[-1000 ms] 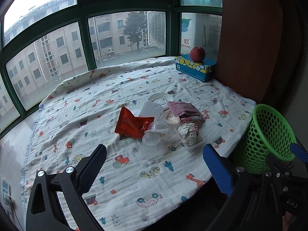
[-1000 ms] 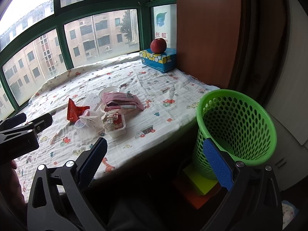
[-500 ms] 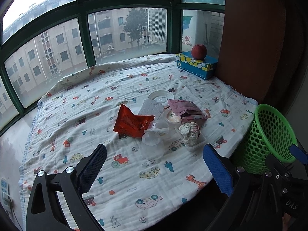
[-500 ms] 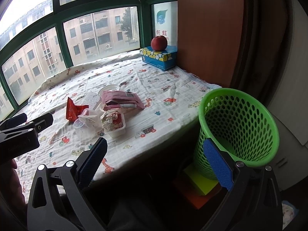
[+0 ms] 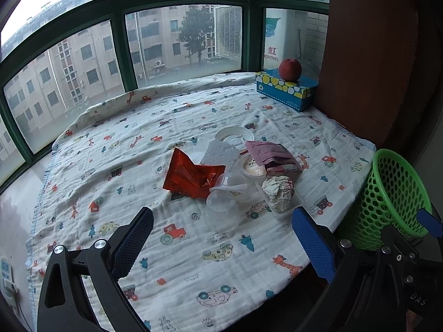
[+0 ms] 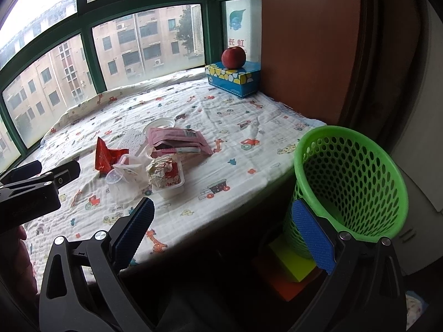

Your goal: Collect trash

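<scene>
A heap of trash lies on the patterned cloth: a red wrapper (image 5: 191,175) (image 6: 105,156), a pink packet (image 5: 272,155) (image 6: 177,139), clear plastic cups (image 5: 223,202) (image 6: 121,177), a crumpled paper ball (image 5: 278,191) (image 6: 162,170) in a clear tray, and a round lid (image 5: 234,135). A green mesh basket (image 5: 393,202) (image 6: 349,188) stands beside the ledge at the right. My left gripper (image 5: 224,242) hovers open just short of the heap, nothing between its fingers. My right gripper (image 6: 224,235) is open too, off the ledge edge, left of the basket.
A blue tissue box (image 5: 286,90) (image 6: 234,78) with a red apple (image 5: 290,69) (image 6: 233,57) on top sits at the far right corner against a brown panel. Windows run along the back. Coloured blocks (image 6: 290,271) lie on the floor under the basket.
Both grippers have drifted slightly forward toward the ledge, so the trash heap looks a little nearer. Both stay open and nothing has been picked up.
</scene>
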Available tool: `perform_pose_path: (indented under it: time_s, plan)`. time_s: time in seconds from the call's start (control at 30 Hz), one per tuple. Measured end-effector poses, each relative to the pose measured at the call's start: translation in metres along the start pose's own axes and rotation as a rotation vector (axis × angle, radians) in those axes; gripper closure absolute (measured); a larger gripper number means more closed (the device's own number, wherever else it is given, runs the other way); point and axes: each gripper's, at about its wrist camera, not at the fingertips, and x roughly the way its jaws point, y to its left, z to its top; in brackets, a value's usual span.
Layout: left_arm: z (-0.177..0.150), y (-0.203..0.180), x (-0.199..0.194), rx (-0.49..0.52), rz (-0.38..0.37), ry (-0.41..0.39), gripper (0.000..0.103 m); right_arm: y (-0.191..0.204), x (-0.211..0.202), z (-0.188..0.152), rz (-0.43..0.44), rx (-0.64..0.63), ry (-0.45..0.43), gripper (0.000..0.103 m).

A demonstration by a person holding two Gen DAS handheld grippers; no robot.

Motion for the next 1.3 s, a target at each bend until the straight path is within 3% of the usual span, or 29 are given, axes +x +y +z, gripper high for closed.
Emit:
perform_pose_path:
  time_s: [0.73,1.07,1.3]
  plan:
    - [0.027,0.02,0.033,0.005,0.012,0.023,0.006,0.014,0.032,0.019,0.009,-0.038,0.026,0.005]
    - [0.048,0.035,0.055,0.016,-0.015,0.019,0.006,0.022,0.054,0.035,0.024,-0.036,0.044,0.005]
    - [0.058,0.053,0.071,0.042,-0.02,0.013,0.006,0.029,0.082,0.038,0.08,-0.004,0.08,0.005]
